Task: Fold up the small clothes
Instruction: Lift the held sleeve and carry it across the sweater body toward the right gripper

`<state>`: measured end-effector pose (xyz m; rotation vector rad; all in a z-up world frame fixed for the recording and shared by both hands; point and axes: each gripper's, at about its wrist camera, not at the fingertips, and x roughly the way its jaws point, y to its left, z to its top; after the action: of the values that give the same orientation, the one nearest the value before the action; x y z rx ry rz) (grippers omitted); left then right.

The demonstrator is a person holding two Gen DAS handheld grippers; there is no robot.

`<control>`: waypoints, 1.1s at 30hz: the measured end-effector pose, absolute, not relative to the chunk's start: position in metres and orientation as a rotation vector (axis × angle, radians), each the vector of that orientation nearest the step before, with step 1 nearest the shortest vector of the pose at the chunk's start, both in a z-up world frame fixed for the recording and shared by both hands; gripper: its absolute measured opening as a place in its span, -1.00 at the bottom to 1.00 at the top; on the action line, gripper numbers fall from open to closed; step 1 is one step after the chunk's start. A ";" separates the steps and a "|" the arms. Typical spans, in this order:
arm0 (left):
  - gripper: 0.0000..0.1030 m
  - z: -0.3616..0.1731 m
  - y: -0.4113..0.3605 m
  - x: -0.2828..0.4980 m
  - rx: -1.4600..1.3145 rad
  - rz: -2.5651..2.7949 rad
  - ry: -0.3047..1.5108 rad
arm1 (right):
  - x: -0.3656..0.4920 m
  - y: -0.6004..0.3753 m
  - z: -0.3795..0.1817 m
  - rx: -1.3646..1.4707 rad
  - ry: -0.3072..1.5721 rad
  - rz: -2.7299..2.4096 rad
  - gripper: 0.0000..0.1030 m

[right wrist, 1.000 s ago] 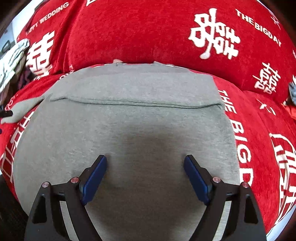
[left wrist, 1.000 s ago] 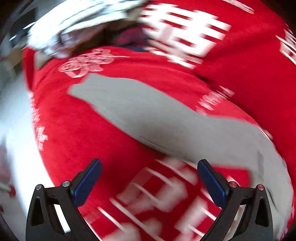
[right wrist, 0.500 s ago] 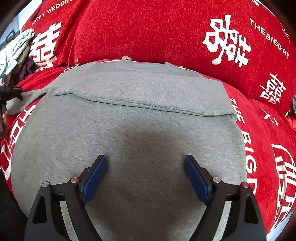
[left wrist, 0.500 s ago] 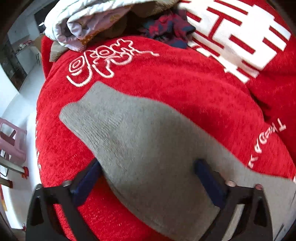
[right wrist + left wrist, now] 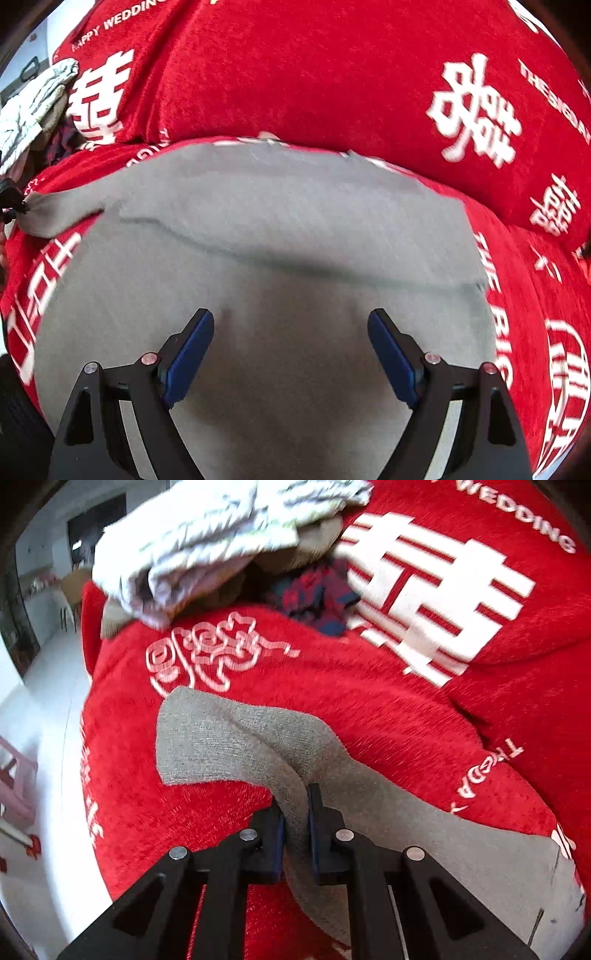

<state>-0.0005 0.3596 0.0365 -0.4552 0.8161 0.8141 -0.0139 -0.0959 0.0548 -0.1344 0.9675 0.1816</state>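
A grey knit sweater point(image 5: 280, 266) lies spread on a red sofa cover, its top part folded down over the body. Its left sleeve point(image 5: 229, 742) stretches out across the red seat. My left gripper point(image 5: 296, 805) is shut on that sleeve, which bunches between the jaws; the cuff hangs free beyond them. It shows small at the left edge of the right wrist view point(image 5: 13, 206). My right gripper point(image 5: 290, 332) is open and empty, hovering low over the sweater's body.
A pile of other clothes point(image 5: 207, 542), white quilted fabric over plaid and tan pieces, sits at the sofa's left end. The red sofa back point(image 5: 314, 74) rises behind the sweater. White floor point(image 5: 44, 686) and a pink stool point(image 5: 14, 775) lie past the left edge.
My left gripper has closed on the grey sleeve and gathered it; half a second ago it stood open over it. The right gripper has stayed open over the sweater's body.
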 end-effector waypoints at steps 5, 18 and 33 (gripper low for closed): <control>-0.77 0.057 0.340 -0.001 -0.381 0.798 0.787 | 0.031 -0.044 0.060 -0.147 0.957 0.249 0.70; -0.77 0.086 0.307 0.000 -0.326 0.697 0.759 | 0.096 0.091 0.015 -0.273 1.029 0.317 0.70; -0.77 0.079 0.192 0.056 -0.177 0.493 0.864 | 0.081 -0.058 0.050 -0.092 1.032 0.162 0.70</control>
<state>0.0560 0.1921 0.0787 -0.1775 0.8637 0.4932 0.0814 -0.0576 0.0503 -0.0923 1.0317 0.1619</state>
